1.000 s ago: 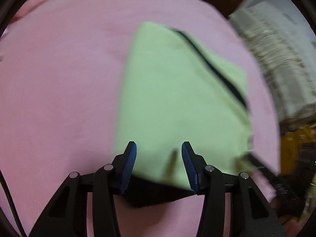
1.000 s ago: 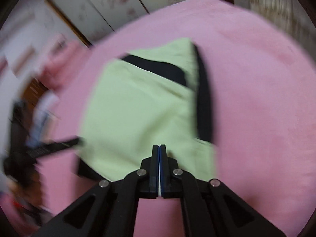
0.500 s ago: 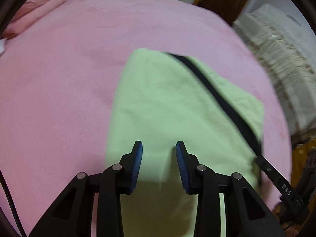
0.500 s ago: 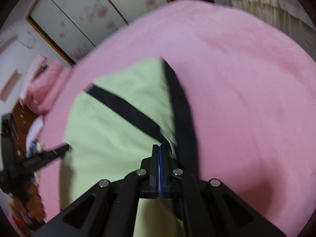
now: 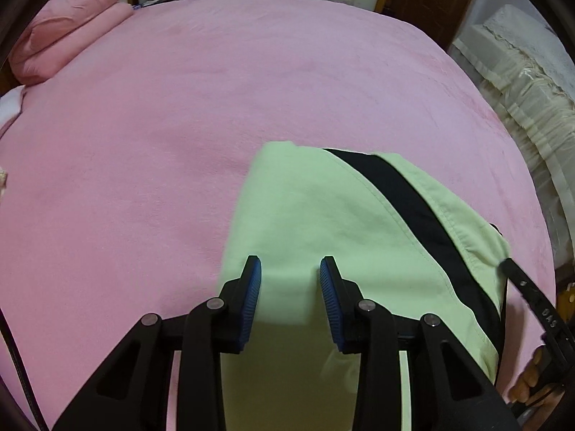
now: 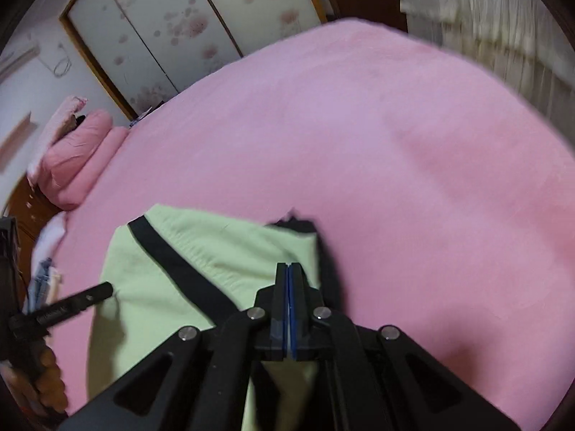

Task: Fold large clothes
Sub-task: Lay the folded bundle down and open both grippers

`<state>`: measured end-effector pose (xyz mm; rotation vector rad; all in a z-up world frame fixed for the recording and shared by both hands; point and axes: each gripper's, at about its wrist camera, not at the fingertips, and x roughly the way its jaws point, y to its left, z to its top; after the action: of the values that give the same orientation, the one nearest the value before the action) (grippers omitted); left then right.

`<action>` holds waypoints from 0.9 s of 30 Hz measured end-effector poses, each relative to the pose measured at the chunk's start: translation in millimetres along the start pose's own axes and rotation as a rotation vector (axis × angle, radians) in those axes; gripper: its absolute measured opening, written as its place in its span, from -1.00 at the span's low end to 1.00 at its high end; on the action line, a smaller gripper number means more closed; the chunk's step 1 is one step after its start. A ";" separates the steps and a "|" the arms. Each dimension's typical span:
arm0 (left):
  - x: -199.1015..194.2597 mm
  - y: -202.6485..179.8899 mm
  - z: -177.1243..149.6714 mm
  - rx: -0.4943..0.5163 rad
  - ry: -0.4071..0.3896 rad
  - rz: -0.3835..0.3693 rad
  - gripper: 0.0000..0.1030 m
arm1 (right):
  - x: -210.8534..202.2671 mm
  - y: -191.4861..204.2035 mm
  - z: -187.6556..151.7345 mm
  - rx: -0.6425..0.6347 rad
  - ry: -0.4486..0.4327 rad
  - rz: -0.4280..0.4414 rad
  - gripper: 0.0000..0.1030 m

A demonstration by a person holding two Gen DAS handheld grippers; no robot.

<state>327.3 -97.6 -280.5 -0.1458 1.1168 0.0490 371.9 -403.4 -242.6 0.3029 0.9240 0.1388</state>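
A light green garment (image 5: 323, 215) with a black stripe (image 5: 413, 201) lies on the pink bed cover (image 5: 179, 107). My left gripper (image 5: 290, 269) stands over its near left part. Its jaws are partly apart, with a thick fold of green cloth filling the gap between the blue pads. In the right wrist view the same garment (image 6: 201, 251) runs under my right gripper (image 6: 289, 267), whose pads are pressed together at the cloth's right edge. Each view shows the other gripper's black finger at its side. The cloth's near edge is hidden under both grippers.
Pink pillows (image 5: 64, 32) are stacked at the bed's far left corner. Flowered wardrobe doors (image 6: 172, 25) stand behind the bed. A cream lace cover (image 5: 521, 72) drapes furniture along the right side. The person's hand (image 5: 532, 377) shows at the lower right.
Both grippers moved together across the bed. The left jaws narrowed onto the cloth. The garment's far edge is now closer, cloth reaches under both grippers, and the pillows have come into view.
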 end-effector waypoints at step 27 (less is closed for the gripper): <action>-99.2 -3.4 -145.6 0.151 0.374 0.115 0.67 | -99.7 76.1 -129.6 0.064 0.514 -0.114 0.83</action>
<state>154.4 -118.2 -253.7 0.0476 1.4964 0.0411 209.3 -330.2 -215.5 0.2778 1.4546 0.0827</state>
